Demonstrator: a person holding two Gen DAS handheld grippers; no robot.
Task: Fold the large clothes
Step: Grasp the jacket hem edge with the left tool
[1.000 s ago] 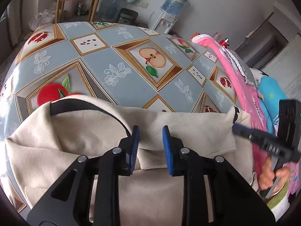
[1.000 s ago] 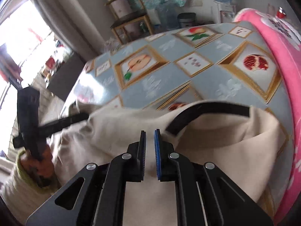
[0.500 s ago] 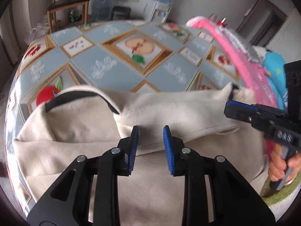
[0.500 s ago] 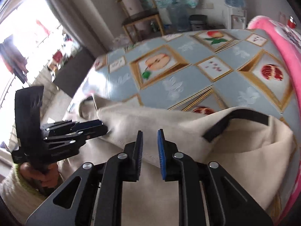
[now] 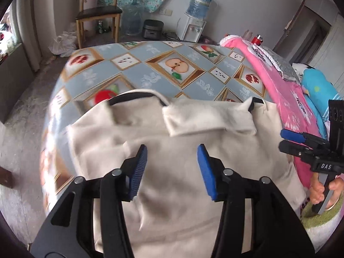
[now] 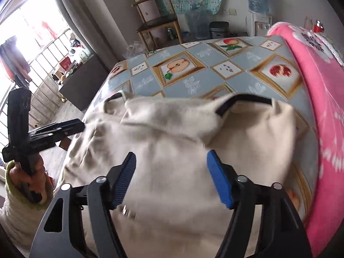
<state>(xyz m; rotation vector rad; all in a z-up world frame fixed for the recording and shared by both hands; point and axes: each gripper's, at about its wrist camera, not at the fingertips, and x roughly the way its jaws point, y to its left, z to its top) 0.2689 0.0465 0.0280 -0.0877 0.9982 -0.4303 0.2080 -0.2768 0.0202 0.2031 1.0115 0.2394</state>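
A cream garment (image 5: 103, 137) with black trim lies on the fruit-patterned table (image 5: 150, 73), a folded flap (image 5: 215, 120) resting across its far part. My left gripper (image 5: 172, 152) hovers above the cloth, its jaws opening and nothing between the blue pads. In the right wrist view the same garment (image 6: 172, 133) spreads under my right gripper (image 6: 172, 157), whose jaws are also opening wide with nothing held. Each gripper shows in the other's view: the right gripper (image 5: 286, 139) at the garment's right edge, the left gripper (image 6: 73, 126) at its left edge, both in a person's hands.
A pink blanket (image 5: 286, 99) runs along the table's right side, with a blue bundle (image 5: 318, 86) beyond it. Behind the table (image 6: 215, 64) stand a wooden chair (image 5: 96, 15) and a water dispenser (image 5: 195, 25). A railed window (image 6: 43, 53) is at the left.
Both grippers released the cloth edge, opened wide and drew back and upward. The folded flap now lies loose across the garment near the black trim.
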